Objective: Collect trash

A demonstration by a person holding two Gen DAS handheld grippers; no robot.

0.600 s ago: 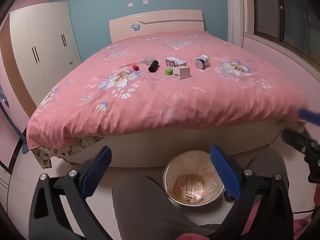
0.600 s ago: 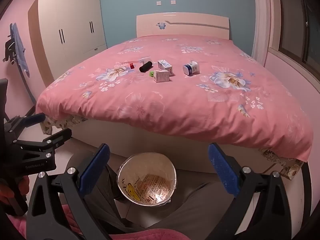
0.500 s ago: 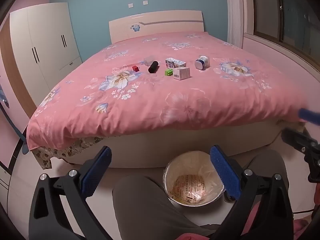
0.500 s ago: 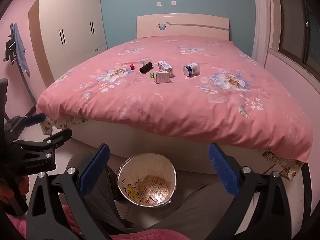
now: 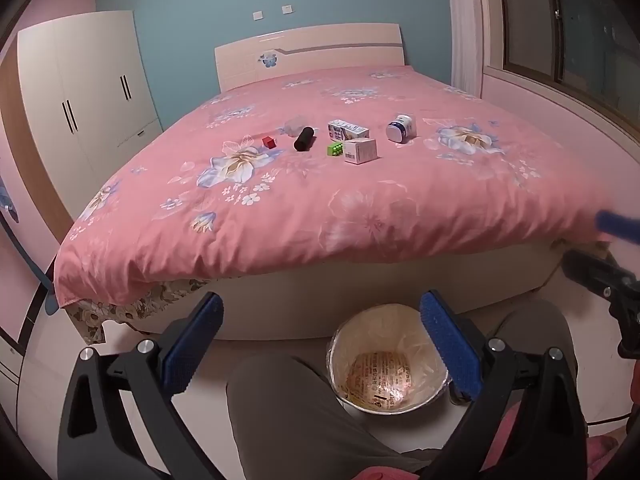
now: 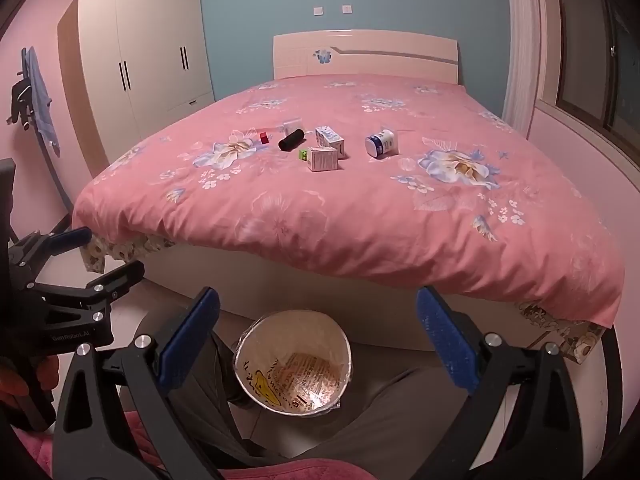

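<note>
Small items lie mid-bed on the pink floral cover: a white box (image 5: 361,150), a printed carton (image 5: 347,131), a white jar on its side (image 5: 401,128), a black cylinder (image 5: 304,139), a green block (image 5: 335,148), a red cube (image 5: 269,142). They also show in the right wrist view: box (image 6: 322,159), jar (image 6: 381,143), cylinder (image 6: 291,139). A lined trash bin (image 5: 388,358) stands on the floor at the bed's foot, with paper inside; it also shows in the right wrist view (image 6: 293,362). My left gripper (image 5: 320,344) and right gripper (image 6: 318,340) are open and empty, held low above the bin.
The bed (image 5: 360,208) fills the middle. A white wardrobe (image 5: 88,100) stands at the left wall, a window sill (image 5: 560,92) runs along the right. The person's legs (image 5: 296,412) flank the bin. Clothes hang on the left wall (image 6: 38,96).
</note>
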